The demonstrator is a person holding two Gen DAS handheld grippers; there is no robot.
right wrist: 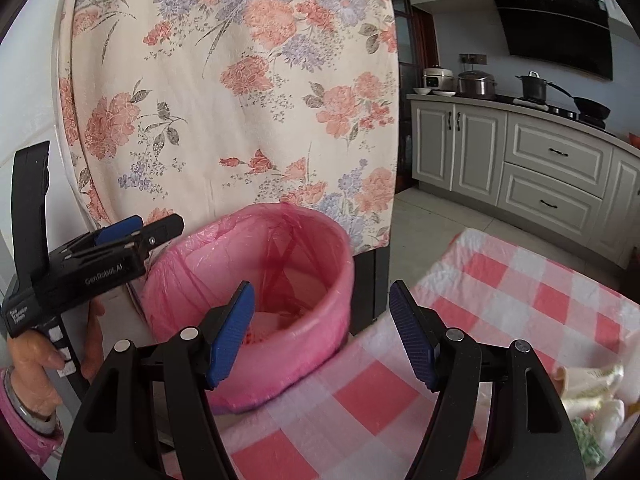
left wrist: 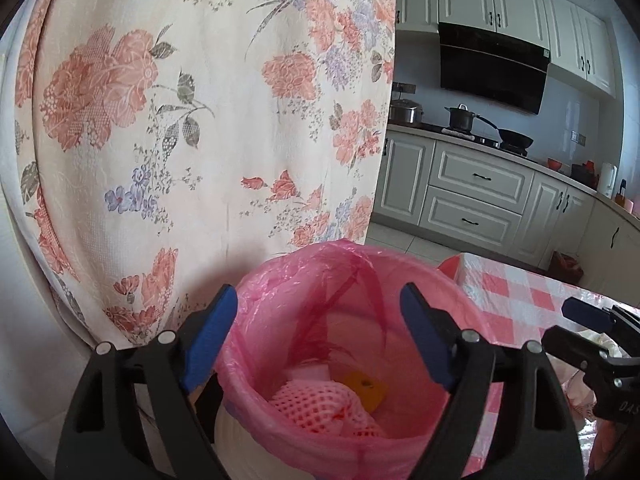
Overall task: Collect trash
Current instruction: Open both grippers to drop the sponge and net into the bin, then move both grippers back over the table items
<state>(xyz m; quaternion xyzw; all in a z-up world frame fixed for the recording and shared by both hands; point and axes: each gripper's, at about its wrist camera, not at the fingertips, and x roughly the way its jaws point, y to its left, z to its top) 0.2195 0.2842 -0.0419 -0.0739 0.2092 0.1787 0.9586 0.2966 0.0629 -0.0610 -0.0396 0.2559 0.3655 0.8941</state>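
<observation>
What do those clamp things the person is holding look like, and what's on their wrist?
Each claw, left and right, is matte black plastic: two angled arms with silver rivets, tipped with ribbed blue pads. The left claw's body carries white lettering and a tall black handle. The left hand wears a pink patterned sleeve and a grey bangle.

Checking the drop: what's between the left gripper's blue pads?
Left wrist view: only the pink-lined trash bin's open mouth, foam netting inside; left gripper holds nothing.

left gripper (right wrist: 138, 228): black frame, blue ribbed pads, silver screws, white "GenRobot.AI" lettering | right gripper (right wrist: 322, 328): same build | sleeve (right wrist: 24, 424): pink, behind left gripper; bangle (right wrist: 24, 408) at wrist
</observation>
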